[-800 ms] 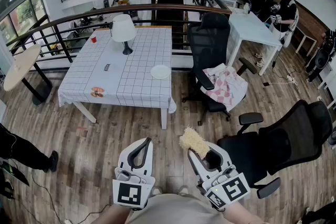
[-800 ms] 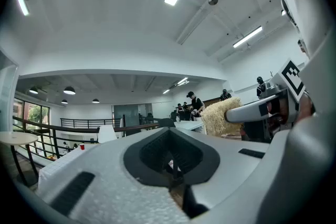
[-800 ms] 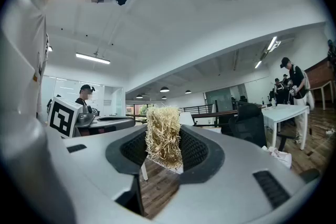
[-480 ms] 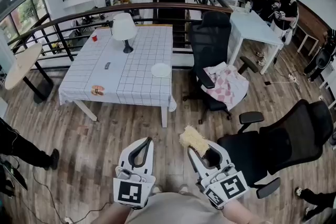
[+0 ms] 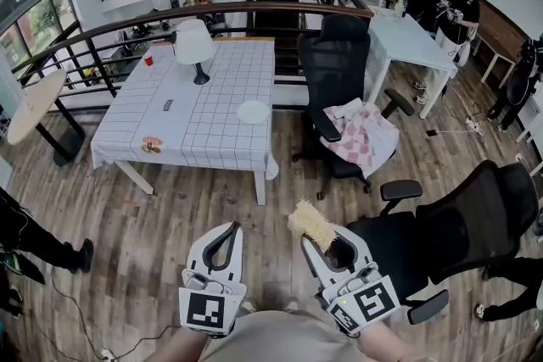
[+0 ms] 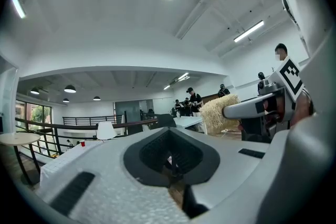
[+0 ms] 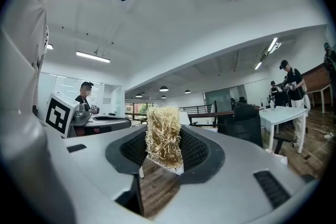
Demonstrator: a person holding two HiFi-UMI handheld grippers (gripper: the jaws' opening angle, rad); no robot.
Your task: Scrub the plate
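Holds a straw-coloured scrubber (image 7: 164, 134) clamped in the right claw (image 7: 164, 150), level; shows the left claw (image 5: 227, 231) closed together on nothing, just to its left. Looks like the approach step: finds the plate (image 5: 253, 112) far off, near the right edge of the checked counter (image 5: 191, 136), well apart from both claws. Calls next for crossing the open wooden floor (image 5: 170, 216) to the counter's near edge, then steadying the plate and lowering the scrubber. Leaves free room ahead and left; crowds the right with black chairs (image 5: 462, 220).

Straw-yellow scrubber (image 5: 311, 225) in white right gripper (image 5: 318, 240); far ahead, white plate (image 5: 253, 112), black-gridded white tablecloth (image 5: 195, 140); ahead right, pink-white checked cloth (image 5: 366, 138), black chair (image 5: 335, 55).
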